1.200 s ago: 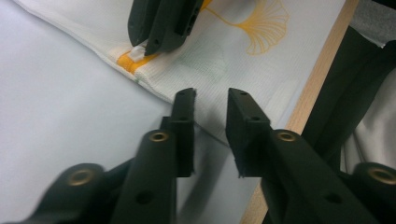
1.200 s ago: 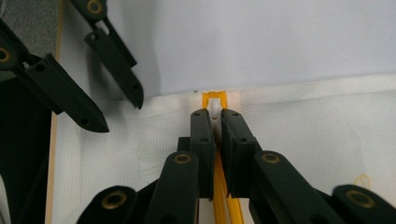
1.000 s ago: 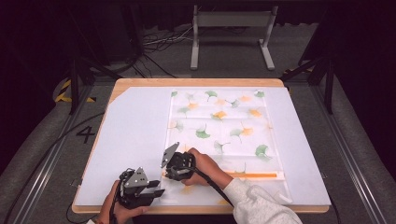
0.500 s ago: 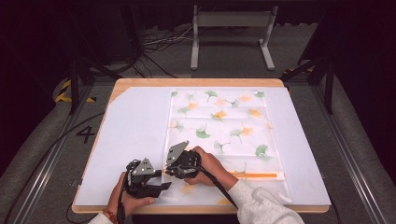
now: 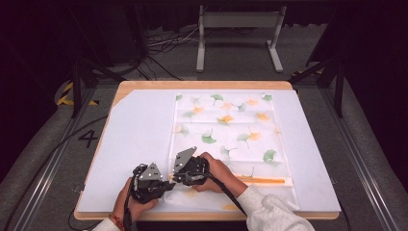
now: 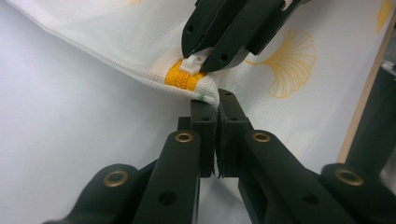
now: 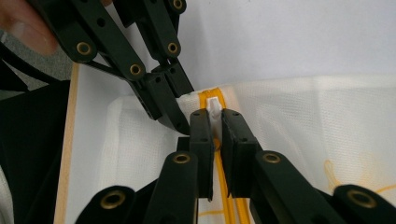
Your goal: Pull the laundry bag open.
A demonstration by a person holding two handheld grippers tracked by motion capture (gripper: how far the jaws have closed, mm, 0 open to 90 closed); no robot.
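bag [image 5: 226, 130] on mat [image 5: 139, 144] | zipper pull [image 7: 215, 106] probably near-left corner

A dark recording lab or studio

Black surroundings, loose cables [image 5: 159, 45] on grey floor, a metal stand [image 5: 239, 36] far off, floor marking "4" [image 5: 88, 138] left.

The high view looks down and forward from above the person's side of the table [image 5: 144, 120], far enough back to take in the whole top. The left gripper view sits very close behind the left gripper [image 6: 215, 105] and looks along its jaws, and the right gripper view does the same behind the right gripper [image 7: 214, 122]. Both close views share the mesh bag's [image 6: 140, 42] corner with its white zipper pull [image 7: 215, 106], each seeing the other gripper just past its own jaws.
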